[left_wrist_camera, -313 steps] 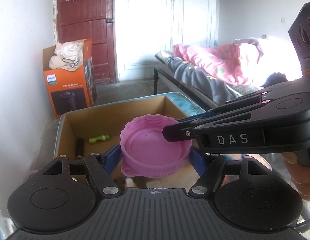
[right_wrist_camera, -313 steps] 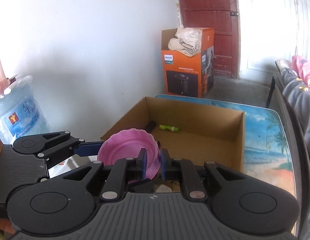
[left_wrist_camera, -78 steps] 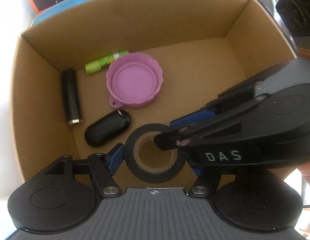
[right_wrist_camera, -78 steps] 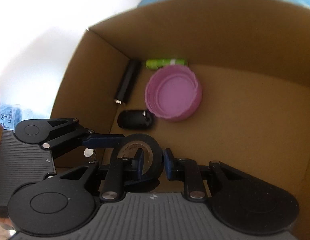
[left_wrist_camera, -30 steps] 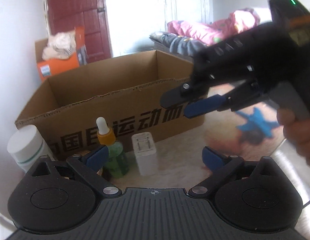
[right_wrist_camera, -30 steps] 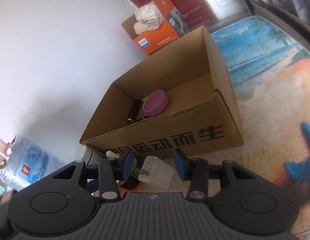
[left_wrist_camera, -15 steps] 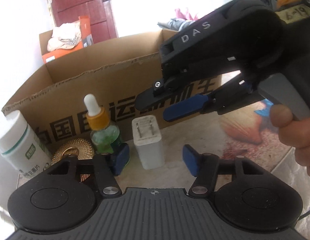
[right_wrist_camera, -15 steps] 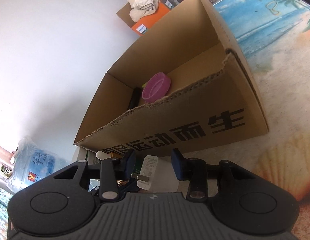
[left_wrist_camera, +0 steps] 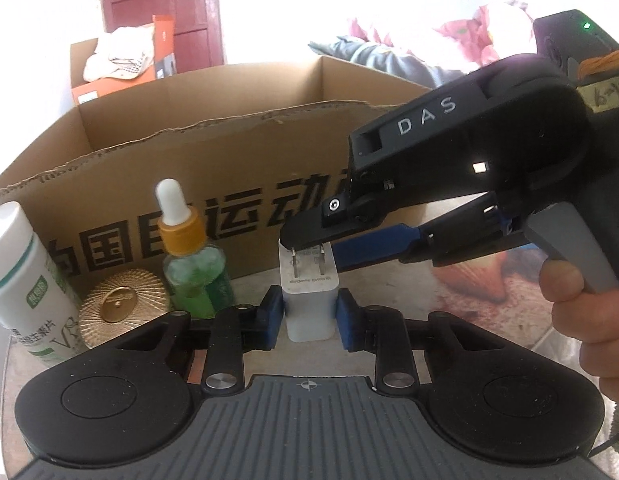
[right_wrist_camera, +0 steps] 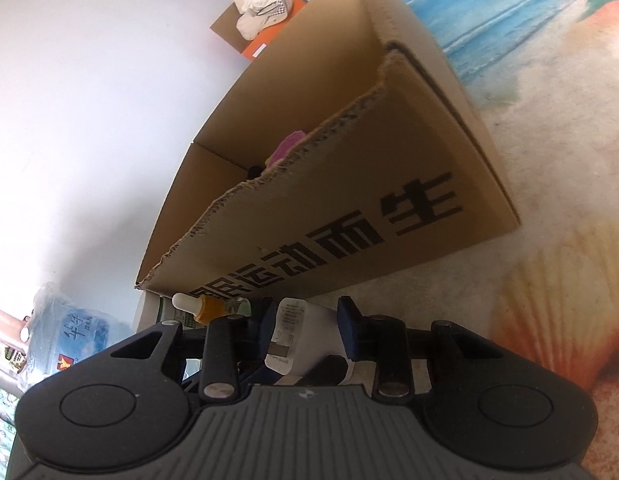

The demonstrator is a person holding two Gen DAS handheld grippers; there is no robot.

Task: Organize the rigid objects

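A white plug charger (left_wrist_camera: 309,304) stands upright on the table in front of the cardboard box (left_wrist_camera: 229,160), prongs up. My left gripper (left_wrist_camera: 309,318) has its jaws closing, and both blue pads touch the charger's lower sides. My right gripper (left_wrist_camera: 321,246) reaches in from the right with its jaws closing. Its black finger covers the prong tips and its blue finger (left_wrist_camera: 373,248) lies beside the charger's top. In the right wrist view the charger (right_wrist_camera: 305,328) sits between that gripper's (right_wrist_camera: 305,320) fingers with slim gaps. A pink lid (right_wrist_camera: 287,146) shows inside the box (right_wrist_camera: 389,220).
Left of the charger stand a green dropper bottle (left_wrist_camera: 197,276), a gold round cap (left_wrist_camera: 121,312) and a white bottle with a green label (left_wrist_camera: 21,280). A hand (left_wrist_camera: 589,312) holds the right gripper. A water jug (right_wrist_camera: 65,336) sits off the table's left edge.
My left jaws went from wide apart to closing in on the charger's sides. The right gripper came down and left onto the charger's top, its jaws narrowing.
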